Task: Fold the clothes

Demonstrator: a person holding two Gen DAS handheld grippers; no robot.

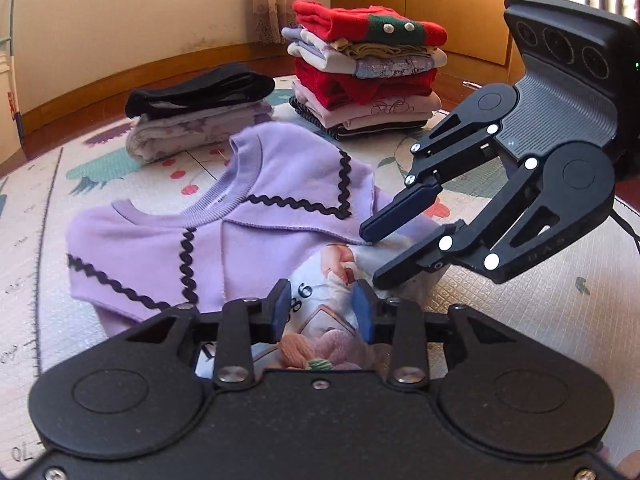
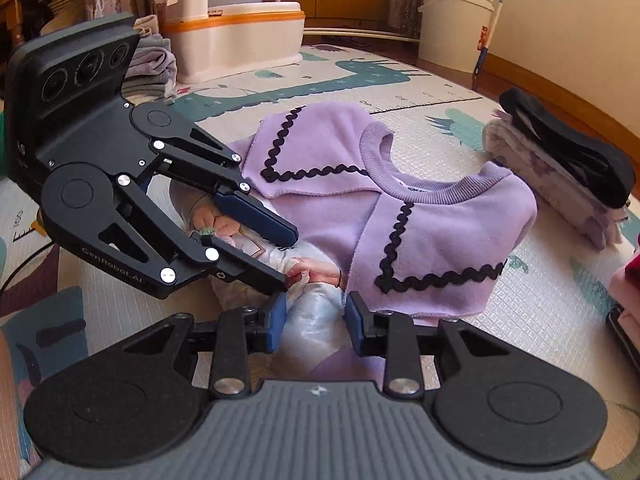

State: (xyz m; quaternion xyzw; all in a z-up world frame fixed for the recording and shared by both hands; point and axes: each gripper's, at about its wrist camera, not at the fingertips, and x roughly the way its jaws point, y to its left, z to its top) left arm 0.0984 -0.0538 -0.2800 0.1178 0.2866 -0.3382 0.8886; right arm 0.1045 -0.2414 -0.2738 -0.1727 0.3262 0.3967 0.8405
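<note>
A lilac sweater (image 1: 160,248) with black zigzag trim lies on the play mat, its sleeves folded in over a white printed front (image 1: 332,280). In the right wrist view the same sweater (image 2: 432,232) fills the centre. My left gripper (image 1: 322,312) is open and low over the printed lower part. It comes in from the left in the right wrist view, left gripper (image 2: 290,258), with its jaws apart. My right gripper (image 1: 370,256) is open at the sweater's right edge, one fingertip touching the fabric. Seen from its own camera, the right gripper (image 2: 316,320) has white cloth showing in its gap, not pinched.
A tall stack of folded clothes (image 1: 360,72) stands behind the sweater. A lower pile topped by a black garment (image 1: 196,96) sits to its left, the same pile (image 2: 560,176). A white bin with an orange rim (image 2: 236,36), a white bucket (image 2: 452,12) and grey folded cloth (image 2: 152,64) border the mat (image 2: 540,312).
</note>
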